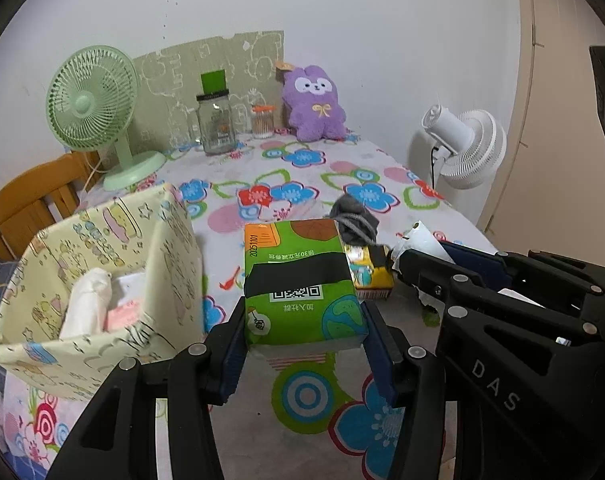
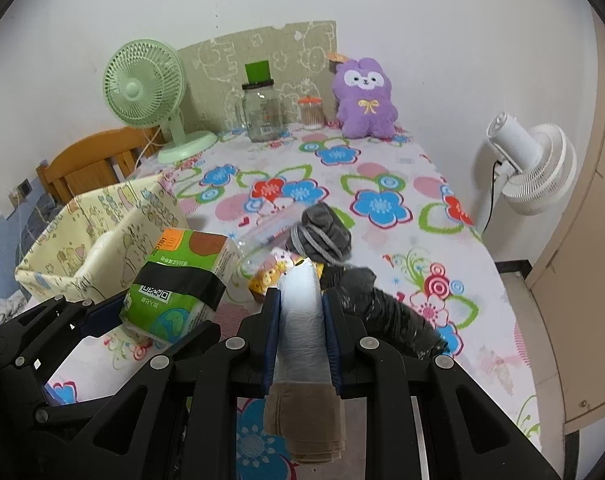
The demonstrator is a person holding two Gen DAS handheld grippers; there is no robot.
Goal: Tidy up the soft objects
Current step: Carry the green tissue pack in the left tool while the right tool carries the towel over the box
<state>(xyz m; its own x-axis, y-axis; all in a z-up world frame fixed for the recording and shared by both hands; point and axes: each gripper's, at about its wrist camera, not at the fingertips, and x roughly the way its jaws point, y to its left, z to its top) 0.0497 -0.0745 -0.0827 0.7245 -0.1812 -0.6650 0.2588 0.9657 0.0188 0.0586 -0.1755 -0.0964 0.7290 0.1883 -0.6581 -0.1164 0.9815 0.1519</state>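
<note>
Both tilted down: left gripper [image 1: 302,344] clamps tissue pack [image 1: 300,284], right gripper [image 2: 300,320] white roll [image 2: 300,328].

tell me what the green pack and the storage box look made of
Green pack: soft tissues in glossy printed plastic film; it shines and dents where held. Storage box: probably fabric or coated card, matte and printed, with slightly sagging walls.

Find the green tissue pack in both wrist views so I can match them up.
Left wrist: green tissue pack sits centre frame, clamped between the left gripper jaws.
Right wrist: same pack at lower left, beside the fabric box.
Shared landmark: purple plush toy against the back wall.
</note>
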